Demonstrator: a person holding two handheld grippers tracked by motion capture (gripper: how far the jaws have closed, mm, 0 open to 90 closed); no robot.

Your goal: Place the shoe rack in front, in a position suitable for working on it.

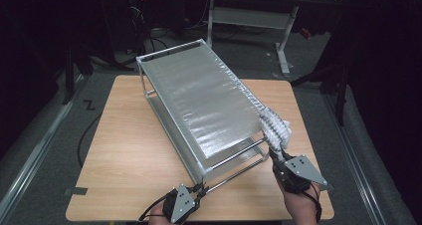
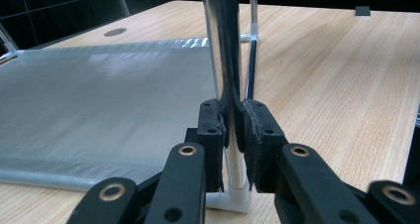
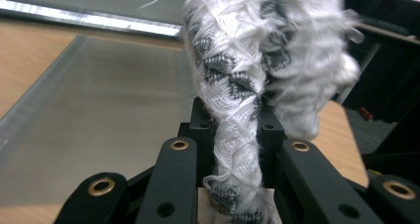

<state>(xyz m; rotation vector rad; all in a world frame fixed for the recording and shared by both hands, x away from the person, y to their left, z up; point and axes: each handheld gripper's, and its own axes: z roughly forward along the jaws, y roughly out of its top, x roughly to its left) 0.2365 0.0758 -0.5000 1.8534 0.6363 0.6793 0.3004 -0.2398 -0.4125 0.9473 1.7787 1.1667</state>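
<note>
Two tools, one rack, one cloth on the counter.

The left tool is clamped on a chrome post at the near corner of the single two-tier rack; the right tool grips one fluffy white-and-grey cloth, held against the rack's right edge above the wooden counter.

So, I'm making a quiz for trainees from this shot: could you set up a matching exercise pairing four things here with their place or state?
Things:
1. left gripper
2. right gripper
3. silver shelf sheet
4. wooden table

Places or states:
A. stretched flat across the top of the rack
B. shut on a fluffy white cloth
C. bears the rack
D. shut on a chrome corner post

Pairs: 1-D, 2-B, 3-A, 4-C
</note>
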